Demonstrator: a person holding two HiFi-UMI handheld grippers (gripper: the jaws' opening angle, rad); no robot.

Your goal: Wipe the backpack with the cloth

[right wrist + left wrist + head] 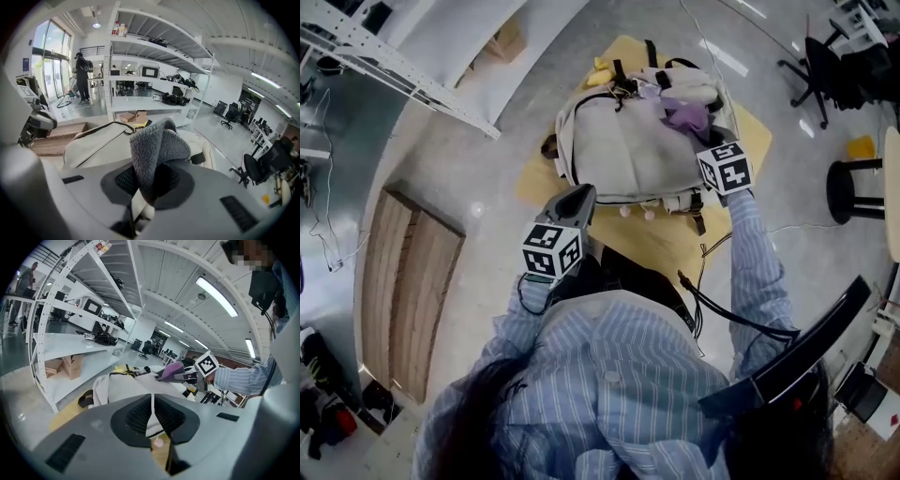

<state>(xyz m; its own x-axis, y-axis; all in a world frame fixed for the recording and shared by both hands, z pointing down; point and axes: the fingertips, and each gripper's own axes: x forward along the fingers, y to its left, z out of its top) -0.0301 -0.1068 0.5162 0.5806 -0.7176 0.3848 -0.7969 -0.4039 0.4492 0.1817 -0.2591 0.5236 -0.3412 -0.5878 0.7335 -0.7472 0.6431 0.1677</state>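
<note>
Your right gripper (150, 182) clamps the cloth (159, 147) at the backpack's (623, 150) far end, while your left gripper (152, 417), jaws narrow and empty, sits by its near edge.

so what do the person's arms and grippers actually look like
The left gripper and the right gripper are smooth grey shells with black ribbed pads. Each carries a white cube printed with black square markers. The person wears a blue-and-white striped long-sleeved shirt, and a black cable runs beside the right sleeve.
</note>
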